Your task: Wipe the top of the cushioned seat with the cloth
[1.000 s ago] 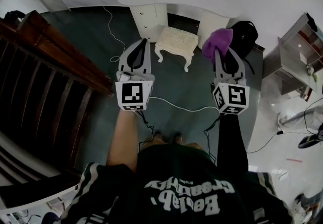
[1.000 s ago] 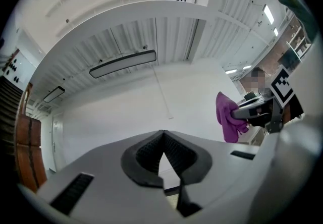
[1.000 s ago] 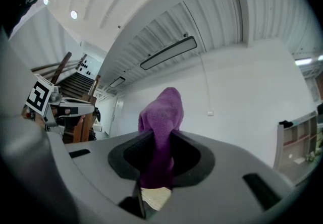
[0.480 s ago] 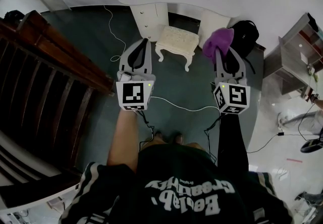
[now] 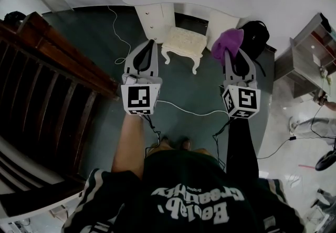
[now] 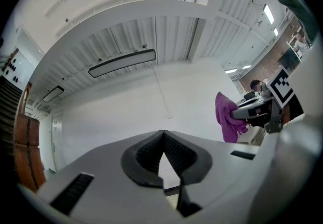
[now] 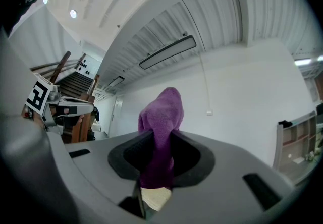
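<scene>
Grey plastic left gripper [image 5: 148, 44] is hovering just left of the cream cushioned seat with carved white legs [image 5: 184, 41], its jaws pressed together on nothing. Just right of that seat, the right gripper [image 5: 229, 54] is pinching a purple terry cloth [image 5: 227, 41], which is bunching up above its jaws.

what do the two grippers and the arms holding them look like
The left claw and right claw are light grey tapered shells with black ribbed inner pads. Behind each sits a white cube printed with black square markers, and a thin black cable trails back from it. The right forearm wears a black sleeve; the left forearm is bare.
</scene>
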`<state>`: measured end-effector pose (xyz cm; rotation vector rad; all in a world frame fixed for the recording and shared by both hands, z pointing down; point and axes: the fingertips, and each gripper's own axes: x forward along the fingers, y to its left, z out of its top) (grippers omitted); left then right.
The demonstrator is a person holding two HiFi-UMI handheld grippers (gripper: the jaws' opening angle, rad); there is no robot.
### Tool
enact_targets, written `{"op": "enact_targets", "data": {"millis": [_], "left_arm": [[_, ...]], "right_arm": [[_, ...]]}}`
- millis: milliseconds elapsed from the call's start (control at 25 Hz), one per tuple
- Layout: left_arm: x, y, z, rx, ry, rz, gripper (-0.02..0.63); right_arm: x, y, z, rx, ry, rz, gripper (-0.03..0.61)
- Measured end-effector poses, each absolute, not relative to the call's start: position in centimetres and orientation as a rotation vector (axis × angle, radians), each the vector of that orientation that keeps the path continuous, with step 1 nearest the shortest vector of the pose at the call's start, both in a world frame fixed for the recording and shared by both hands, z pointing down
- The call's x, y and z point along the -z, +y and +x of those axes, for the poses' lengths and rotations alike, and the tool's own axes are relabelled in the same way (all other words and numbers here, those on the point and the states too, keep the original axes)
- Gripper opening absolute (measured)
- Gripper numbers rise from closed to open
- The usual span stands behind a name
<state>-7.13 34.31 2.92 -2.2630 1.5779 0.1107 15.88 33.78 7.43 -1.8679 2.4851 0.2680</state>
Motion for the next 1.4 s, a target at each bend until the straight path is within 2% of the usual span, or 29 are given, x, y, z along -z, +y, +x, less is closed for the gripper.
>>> {"op": "enact_targets", "data": {"millis": [600,1400], "left_arm": [[-2.8,31.2,-8.4,-0.122,1.575,-2.264,0.014],[-0.4,12.2,-13.1,-0.172,1.487,-2.307,0.014]], "right_arm": [[-8.7,31.0,14.3,-0.224,2.486,-1.864,0.106],[-6.9,13.2,8.7,-0.245,2.449,-1.941,0.106]]}}
